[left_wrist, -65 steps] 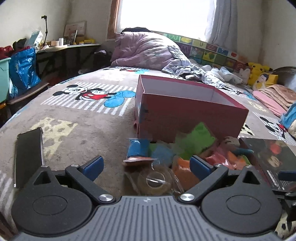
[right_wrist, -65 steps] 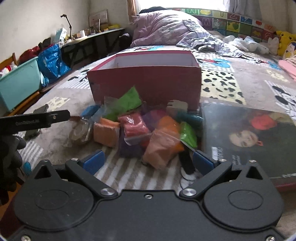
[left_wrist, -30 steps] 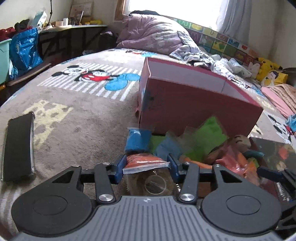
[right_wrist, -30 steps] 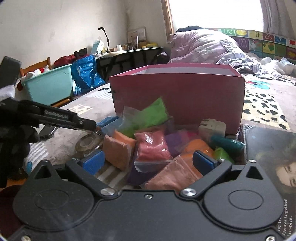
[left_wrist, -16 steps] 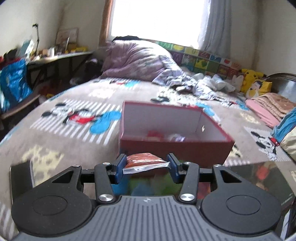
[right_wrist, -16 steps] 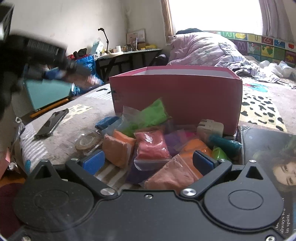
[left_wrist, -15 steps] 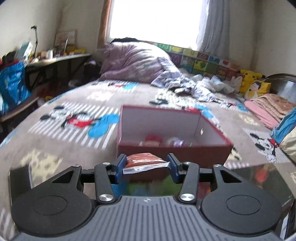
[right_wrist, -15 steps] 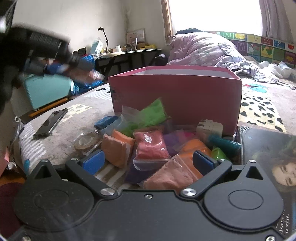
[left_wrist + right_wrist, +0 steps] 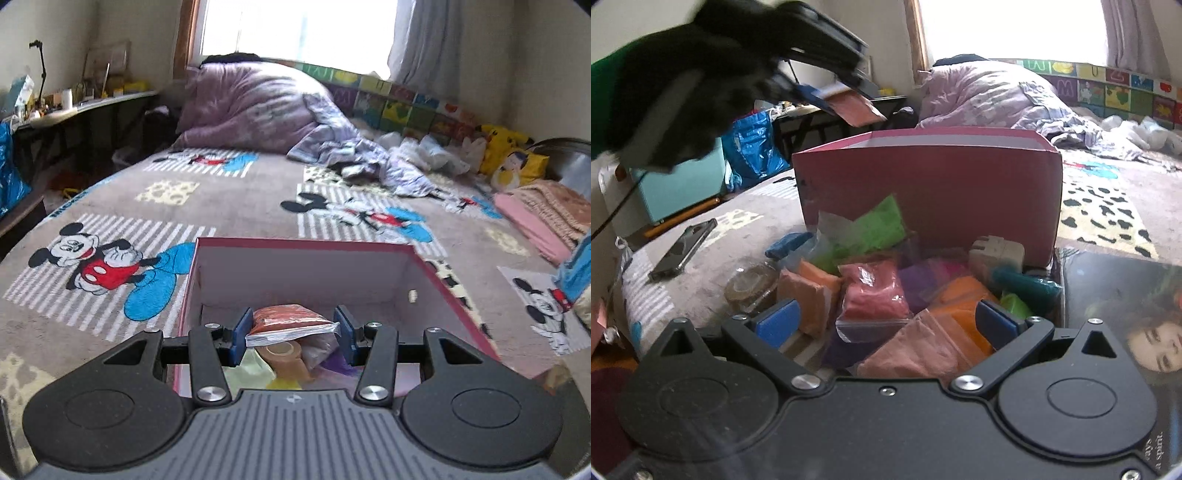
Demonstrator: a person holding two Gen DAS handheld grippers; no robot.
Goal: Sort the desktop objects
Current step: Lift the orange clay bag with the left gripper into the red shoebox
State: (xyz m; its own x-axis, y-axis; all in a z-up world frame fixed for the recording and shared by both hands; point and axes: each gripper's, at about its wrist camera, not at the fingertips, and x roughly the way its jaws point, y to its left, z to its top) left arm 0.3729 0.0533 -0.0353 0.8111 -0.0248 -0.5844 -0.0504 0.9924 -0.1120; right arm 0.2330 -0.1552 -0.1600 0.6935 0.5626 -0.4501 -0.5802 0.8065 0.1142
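Observation:
My left gripper (image 9: pixel 291 334) is shut on a small clear bag of orange-red powder (image 9: pixel 291 319) and hangs over the open pink box (image 9: pixel 306 245), which holds a tape roll (image 9: pixel 282 354) and other small bags. From the right wrist view the same left gripper (image 9: pixel 846 90) shows above the box's left corner (image 9: pixel 923 184), held by a black-gloved hand (image 9: pixel 690 85). My right gripper (image 9: pixel 884 321) stands open, low over a pile of coloured powder bags (image 9: pixel 871 291) in front of the box, gripping nothing.
A tape roll (image 9: pixel 751 284) and a phone (image 9: pixel 683 249) lie left of the pile. A dark album cover (image 9: pixel 1123 314) lies to the right. A beige plug (image 9: pixel 995 254) and a teal tube (image 9: pixel 1023 284) sit by the box. Bedding (image 9: pixel 258 107) is heaped beyond.
My left gripper rose with the orange-red bag from the pile and moved forward over the pink box, whose inside now shows. The right gripper stayed put.

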